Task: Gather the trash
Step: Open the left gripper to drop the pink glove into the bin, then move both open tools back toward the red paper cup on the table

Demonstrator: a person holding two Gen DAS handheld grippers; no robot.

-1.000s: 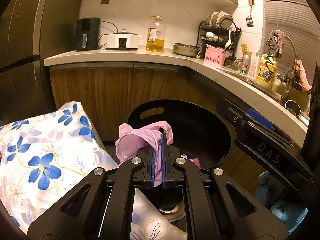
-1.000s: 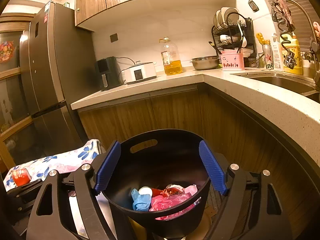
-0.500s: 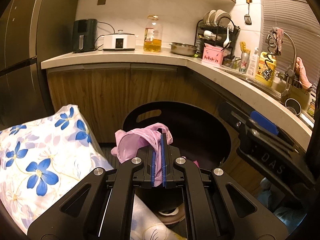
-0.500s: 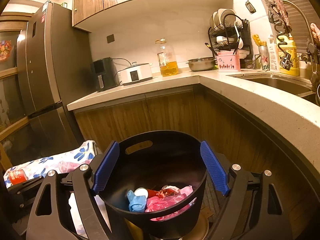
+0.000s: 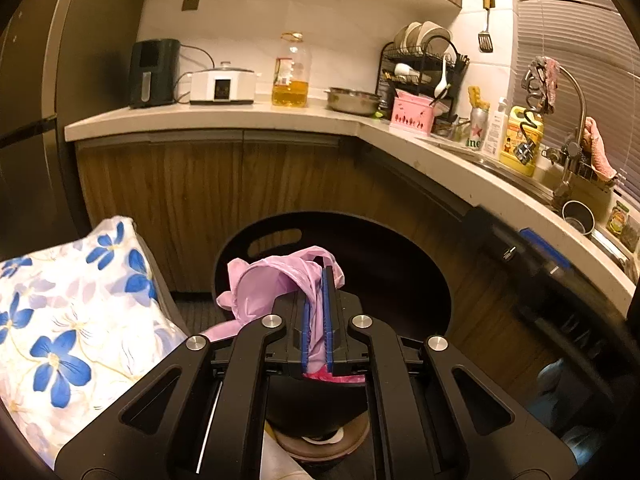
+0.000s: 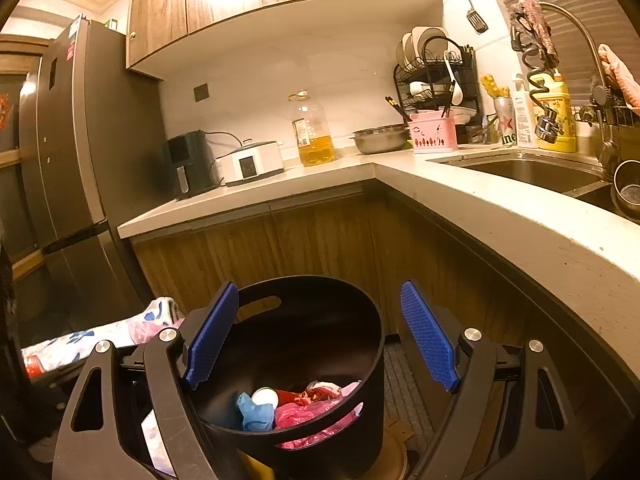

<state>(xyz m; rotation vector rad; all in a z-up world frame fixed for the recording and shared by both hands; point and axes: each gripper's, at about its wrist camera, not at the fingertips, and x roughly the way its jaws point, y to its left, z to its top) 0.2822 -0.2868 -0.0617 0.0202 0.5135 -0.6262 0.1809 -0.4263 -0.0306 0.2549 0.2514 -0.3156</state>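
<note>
In the left wrist view, the left gripper (image 5: pixel 316 304) has a pink plastic bag (image 5: pixel 272 280) between its blue pads, thin, crumpled and slightly translucent, with a loop of it bunched up to the left of the fingertips and a strip running back down the narrow slot between the jaws. The jaws have just been opening: the slot is a little wider than a second ago, yet the film still fills it and the pads still bear on it. The bag hangs over the near rim of the black bin (image 5: pixel 400 256), which has a slotted handle hole in its far wall, and beside the bin on the left lies a floral pillow (image 5: pixel 72 320) in white with blue flowers. Compared with a second ago, the bin's mouth sits more squarely beyond the fingertips. In the right wrist view, the right gripper (image 6: pixel 320 340) stands with its jaws spread wide, one blue pad on either side of the bin's upper wall, the left one close against it and the right one clear of it, much as before. Inside the bin lie a crumpled blue glove (image 6: pixel 252 412), a small white cap (image 6: pixel 265 398) and a darker pink bag (image 6: pixel 308 416).
</note>
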